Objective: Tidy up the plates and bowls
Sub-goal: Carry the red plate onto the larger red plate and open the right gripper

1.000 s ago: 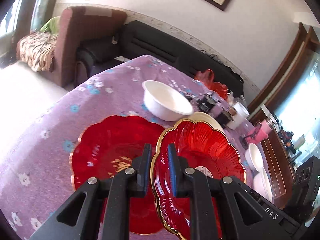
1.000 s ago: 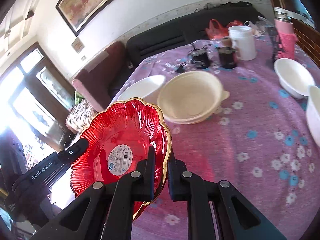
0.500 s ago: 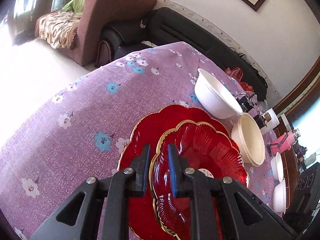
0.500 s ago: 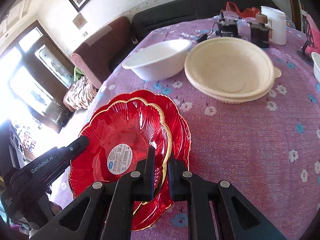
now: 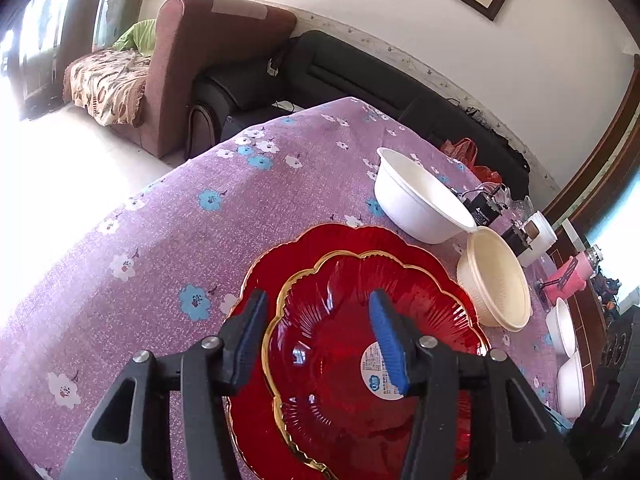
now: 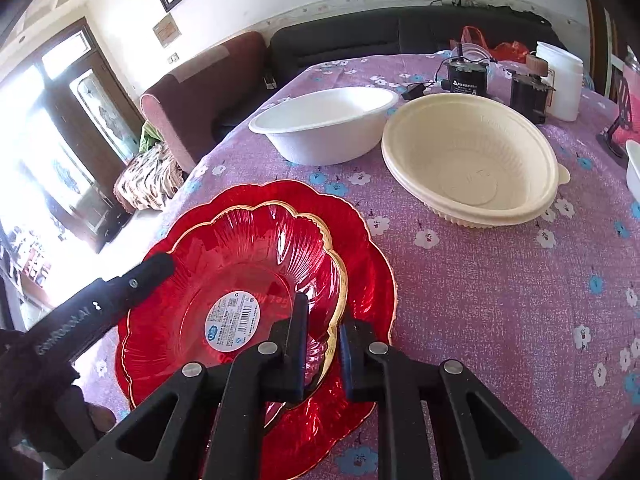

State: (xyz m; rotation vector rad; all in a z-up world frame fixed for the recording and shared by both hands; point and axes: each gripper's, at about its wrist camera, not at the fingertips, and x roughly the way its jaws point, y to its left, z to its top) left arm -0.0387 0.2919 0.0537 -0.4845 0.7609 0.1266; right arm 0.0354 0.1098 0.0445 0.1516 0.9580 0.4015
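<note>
A smaller red glass plate with a gilt scalloped rim [image 6: 240,264] is seen nested inside a larger red scalloped plate [image 6: 368,264], both resting on the near left part of a table covered by a purple flowered cloth [image 6: 500,300]; a round white label [image 6: 232,322] is visible at the centre of the smaller plate. The left gripper [image 5: 316,336] is shown with its jaws opening; they stand well apart on either side of the smaller plate's near rim, and the blue pads [image 5: 386,344] are not pressed on the glass. The right gripper [image 6: 322,340] is shown with its jaws only slightly parted and beginning to open; the gilt rim of the smaller plate passes between them, but whether the pads touch the glass cannot be told. Farther across the table, a white bowl [image 6: 324,124] is set at the left and a cream ribbed bowl [image 6: 472,164] just beside it at the right; beyond these, small black devices [image 6: 466,74] and a white jar [image 6: 560,80] are placed near the far edge. A dark sofa [image 5: 360,76] and a brown armchair [image 5: 192,64] are seen behind the table.
</note>
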